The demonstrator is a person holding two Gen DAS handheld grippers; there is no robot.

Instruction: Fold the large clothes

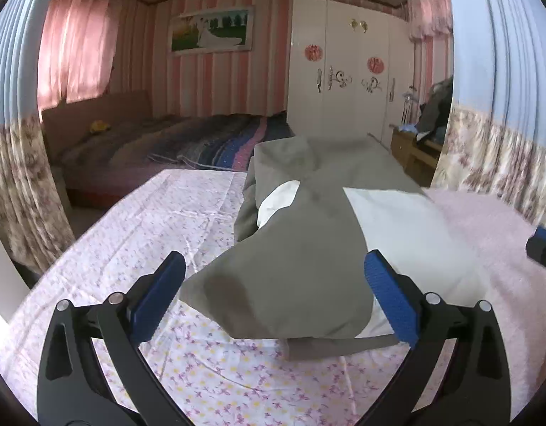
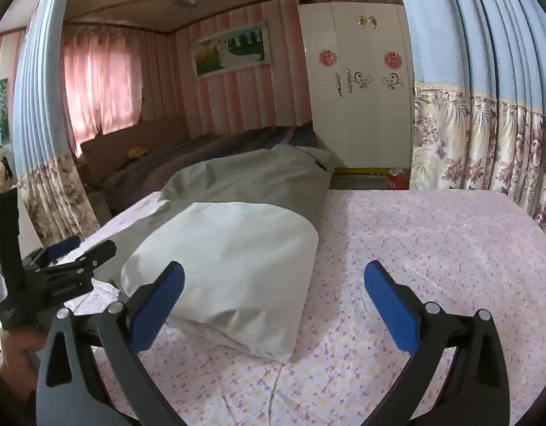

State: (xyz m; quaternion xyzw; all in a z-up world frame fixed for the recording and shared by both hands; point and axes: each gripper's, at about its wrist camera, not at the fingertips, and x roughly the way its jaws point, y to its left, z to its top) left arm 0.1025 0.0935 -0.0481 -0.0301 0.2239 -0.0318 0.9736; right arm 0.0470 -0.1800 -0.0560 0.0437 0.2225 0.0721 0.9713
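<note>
1. The left gripper [image 1: 274, 296] has its blue pads spread wide apart with nothing between them. It hangs just over the near end of the jacket [image 1: 308, 248], a padded grey and white garment that lies lengthwise on the flowered bedsheet [image 1: 138, 234].
2. The right gripper [image 2: 273, 301] is also spread and empty. Its left pad sits just beside the white near part of the jacket [image 2: 234, 259], and its right pad is over bare bedsheet [image 2: 432, 248].
3. The step in hand looks like taking hold of the near end for the next fold. Bring each gripper down on a near corner, get the pads over both the outer shell and the lining, and close firmly, since puffy fabric will likely slip from a shallow bite.
4. A thin grey strip [image 1: 344, 346] sticks out under the near edge in the left view. Tuck it in or grip it along with the corner, or it will probably trail out of the fold.
5. Lift both corners together and level, then carry them toward the far end of the jacket, near the wardrobe [image 2: 358, 81], so the edges line up.
</note>
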